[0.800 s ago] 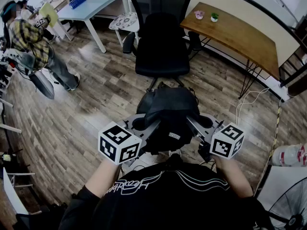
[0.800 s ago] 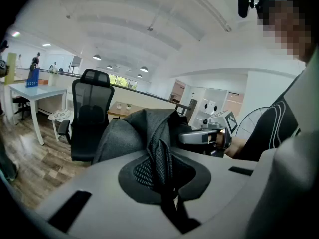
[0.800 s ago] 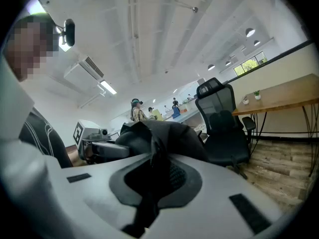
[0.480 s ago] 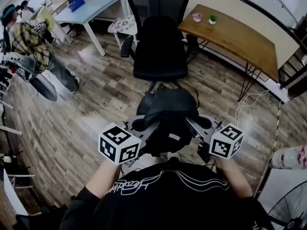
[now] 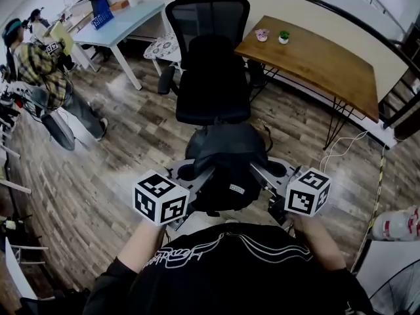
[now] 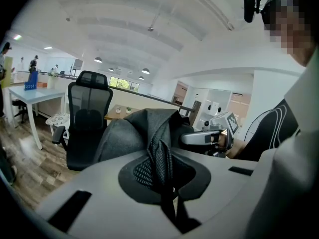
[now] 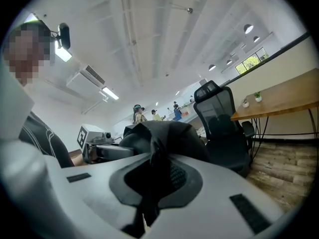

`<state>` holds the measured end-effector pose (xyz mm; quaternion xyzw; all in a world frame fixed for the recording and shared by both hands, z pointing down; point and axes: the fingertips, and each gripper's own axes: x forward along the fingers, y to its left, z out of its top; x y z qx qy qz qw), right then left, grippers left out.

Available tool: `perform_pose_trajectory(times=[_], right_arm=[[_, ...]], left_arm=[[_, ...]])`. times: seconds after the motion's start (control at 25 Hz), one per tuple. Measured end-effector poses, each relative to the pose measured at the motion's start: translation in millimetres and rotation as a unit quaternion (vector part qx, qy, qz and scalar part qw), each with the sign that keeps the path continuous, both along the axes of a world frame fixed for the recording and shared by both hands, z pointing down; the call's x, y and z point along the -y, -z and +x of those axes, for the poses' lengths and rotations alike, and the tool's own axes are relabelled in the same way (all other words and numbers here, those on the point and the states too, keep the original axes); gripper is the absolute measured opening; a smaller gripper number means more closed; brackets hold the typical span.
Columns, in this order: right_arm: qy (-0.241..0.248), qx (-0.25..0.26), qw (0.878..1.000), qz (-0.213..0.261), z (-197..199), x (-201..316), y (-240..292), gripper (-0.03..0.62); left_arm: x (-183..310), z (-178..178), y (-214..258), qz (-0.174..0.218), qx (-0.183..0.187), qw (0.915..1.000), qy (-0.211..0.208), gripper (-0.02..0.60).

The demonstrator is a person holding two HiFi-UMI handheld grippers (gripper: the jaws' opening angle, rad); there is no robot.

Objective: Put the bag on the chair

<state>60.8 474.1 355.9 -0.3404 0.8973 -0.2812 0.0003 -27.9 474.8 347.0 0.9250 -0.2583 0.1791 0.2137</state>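
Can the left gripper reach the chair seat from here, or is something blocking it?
Probably yes. The left gripper, like the right gripper, is shut on the bag. The chair faces it seat-first, with only bare floor between them. It may need to move closer.

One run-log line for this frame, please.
left gripper: shut on bag | right gripper: shut on bag | bag: not yet on chair

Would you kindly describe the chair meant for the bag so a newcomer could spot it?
Look between the white table and the wooden desk. The chair stands there: black, with a high mesh back and armrests, unlike the small patterned stool beside it.
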Motion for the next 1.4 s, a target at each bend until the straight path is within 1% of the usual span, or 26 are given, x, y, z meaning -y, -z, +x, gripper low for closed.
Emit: perform_pose_trajectory(times=[0.2, 0.44, 0.56, 0.72, 0.92, 1.16, 1.4], right_arm=[[-0.002, -0.009, 1.000, 0.000, 23, 18, -2, 0.006], [-0.017, -0.015, 1.000, -0.008, 54, 42, -8, 0.006], [-0.022, -0.018, 1.000, -0.011, 62, 57, -9, 0.006], [-0.029, -0.021, 0.999, -0.018, 64, 85, -17, 0.008], [-0.040, -0.025, 0.998, -0.033, 67, 136, -28, 0.008], [-0.060, -0.026, 0.997, -0.052, 69, 220, -36, 0.008], [-0.070, -0.021, 0.995, -0.063, 54, 306, -43, 0.008]], left_arm=[[20, 24, -4, -0.005, -0.006, 1.0000, 0.001, 0.034], [44, 54, -12, -0.017, -0.008, 0.9998, -0.008, 0.034], [58, 61, -14, -0.021, -0.011, 0.9996, -0.011, 0.034], [85, 62, -22, -0.029, -0.014, 0.9994, -0.016, 0.034], [139, 65, -34, -0.041, -0.013, 0.9987, -0.028, 0.034], [227, 67, -43, -0.058, -0.011, 0.9974, -0.041, 0.034], [315, 53, -51, -0.066, -0.016, 0.9964, -0.050, 0.034]])
